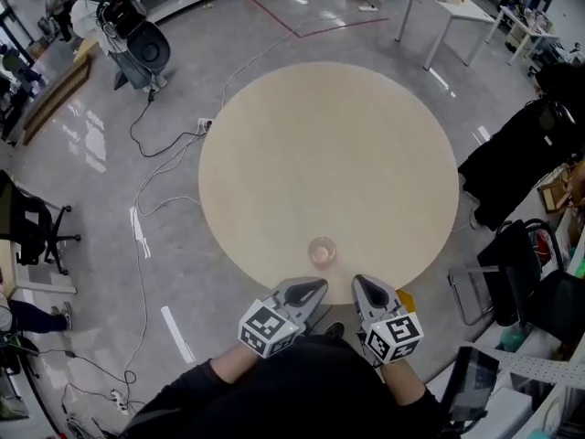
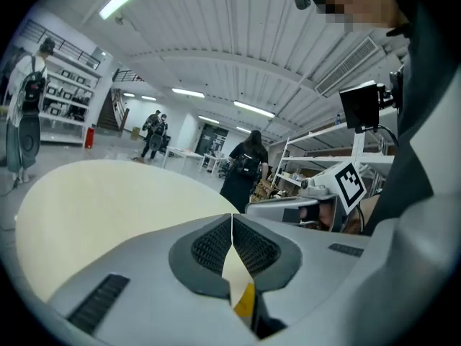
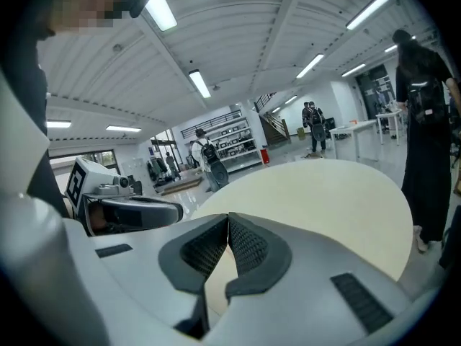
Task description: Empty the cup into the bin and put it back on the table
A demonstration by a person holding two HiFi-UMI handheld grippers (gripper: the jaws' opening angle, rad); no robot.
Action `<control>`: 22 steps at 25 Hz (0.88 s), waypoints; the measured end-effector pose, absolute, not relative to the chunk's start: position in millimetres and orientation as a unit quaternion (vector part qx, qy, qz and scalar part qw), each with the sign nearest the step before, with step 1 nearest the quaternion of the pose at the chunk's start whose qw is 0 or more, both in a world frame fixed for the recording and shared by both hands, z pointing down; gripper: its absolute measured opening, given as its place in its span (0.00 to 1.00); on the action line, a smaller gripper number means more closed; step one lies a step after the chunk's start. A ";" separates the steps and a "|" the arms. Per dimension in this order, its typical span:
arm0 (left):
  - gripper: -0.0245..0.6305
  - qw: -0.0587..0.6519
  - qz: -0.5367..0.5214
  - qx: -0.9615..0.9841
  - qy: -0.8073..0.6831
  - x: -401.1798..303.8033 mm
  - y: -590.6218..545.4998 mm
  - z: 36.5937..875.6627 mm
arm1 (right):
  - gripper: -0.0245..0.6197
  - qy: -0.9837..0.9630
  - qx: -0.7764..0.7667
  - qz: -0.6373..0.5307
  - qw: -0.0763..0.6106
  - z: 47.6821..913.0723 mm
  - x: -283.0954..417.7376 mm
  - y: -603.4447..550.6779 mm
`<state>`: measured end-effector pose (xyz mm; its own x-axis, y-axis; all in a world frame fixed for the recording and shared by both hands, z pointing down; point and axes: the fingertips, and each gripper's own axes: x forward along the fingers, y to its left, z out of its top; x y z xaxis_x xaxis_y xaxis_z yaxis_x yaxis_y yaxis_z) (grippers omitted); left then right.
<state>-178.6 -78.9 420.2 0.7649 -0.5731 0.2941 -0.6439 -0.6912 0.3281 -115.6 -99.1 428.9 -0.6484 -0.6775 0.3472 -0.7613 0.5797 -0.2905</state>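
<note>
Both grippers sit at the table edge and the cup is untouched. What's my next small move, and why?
Probably open the left gripper before reaching: both it and the right gripper have jaws shut and empty, and the clear cup stands upright on the table just ahead of its tips.

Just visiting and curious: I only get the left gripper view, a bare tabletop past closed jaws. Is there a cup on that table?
Observer: Yes. The head view shows a clear cup standing on the round table, near the person's edge.
Operator: Is anything holding it?
Observer: No. The left gripper and right gripper both stop short of it, on the person's side, not touching it.
Operator: Is the right one open?
Observer: No. Its own view shows the jaws together with nothing between them.
</note>
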 end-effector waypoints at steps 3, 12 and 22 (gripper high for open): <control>0.07 0.196 0.086 0.913 -0.347 -171.4 -68.0 406.1 | 0.06 -0.898 0.388 0.185 0.094 409.3 -116.2 -85.7; 0.07 0.174 0.113 0.903 -0.376 -127.8 -23.9 395.1 | 0.06 -0.904 0.378 0.185 0.081 415.2 -78.0 -42.6; 0.07 0.151 0.077 0.906 -0.388 -139.1 -21.4 367.9 | 0.06 -0.913 0.381 0.129 0.073 374.6 -86.6 -35.9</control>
<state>-139.1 -21.4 367.9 0.6870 -0.6794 0.2579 -0.7263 -0.6531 0.2142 -86.6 -35.9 374.6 -0.6990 -0.6769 0.2308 -0.7144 0.6761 -0.1803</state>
